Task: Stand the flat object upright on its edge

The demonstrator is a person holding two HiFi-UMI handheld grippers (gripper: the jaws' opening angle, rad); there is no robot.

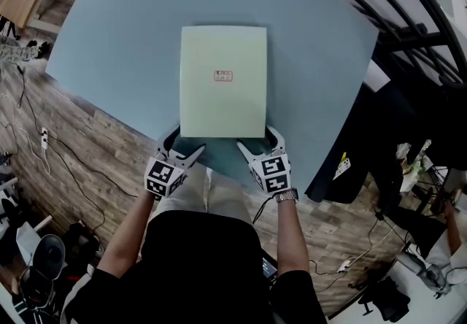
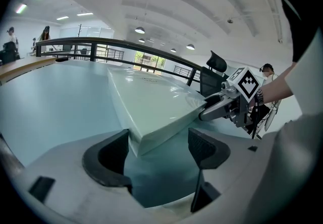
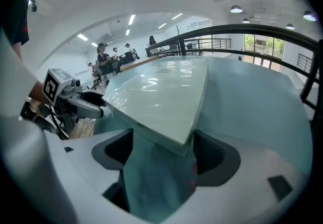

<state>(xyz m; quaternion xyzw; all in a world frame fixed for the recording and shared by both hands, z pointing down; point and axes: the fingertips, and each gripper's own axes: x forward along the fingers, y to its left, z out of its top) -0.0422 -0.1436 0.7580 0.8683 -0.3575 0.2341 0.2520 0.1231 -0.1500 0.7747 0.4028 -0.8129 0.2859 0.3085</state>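
Pale-green flat object (image 1: 223,82) lay on the blue table (image 1: 109,45); you held your left gripper (image 1: 186,141) and right gripper (image 1: 257,140) with jaws apart, each straddling a near corner.

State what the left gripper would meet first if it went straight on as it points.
Probably the near corner of the flat green object, which lies between the open jaws of the left gripper.
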